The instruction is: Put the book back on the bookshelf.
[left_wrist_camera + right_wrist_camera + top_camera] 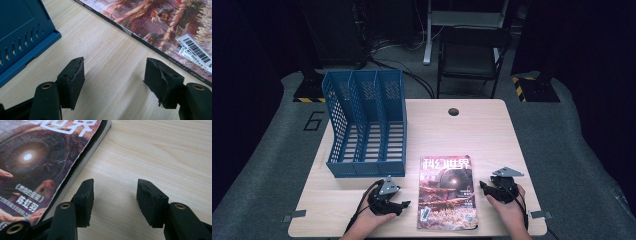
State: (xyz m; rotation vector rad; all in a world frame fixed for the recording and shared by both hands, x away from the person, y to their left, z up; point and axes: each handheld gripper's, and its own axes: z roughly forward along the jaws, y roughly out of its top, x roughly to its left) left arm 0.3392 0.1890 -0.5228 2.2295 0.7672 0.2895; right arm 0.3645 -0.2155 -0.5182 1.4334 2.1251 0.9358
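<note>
A magazine (447,192) with a dark reddish cover lies flat on the wooden table, near the front edge. My left gripper (404,205) rests on the table just left of it, jaws pointing at its spine. In the left gripper view this gripper (115,82) stands open over bare wood, with the magazine (160,22) a little beyond. My right gripper (483,188) rests to the right of the magazine, pointing left. In the right gripper view it (115,200) is open with only table between the pads, and the magazine (37,157) edge lies beside its left jaw.
A blue three-slot file rack (362,125) stands on the table's left half, behind my left gripper; its base (20,32) shows in the left gripper view. The table (482,130) has a cable hole (453,111) at the back. A chair (472,55) stands beyond the table.
</note>
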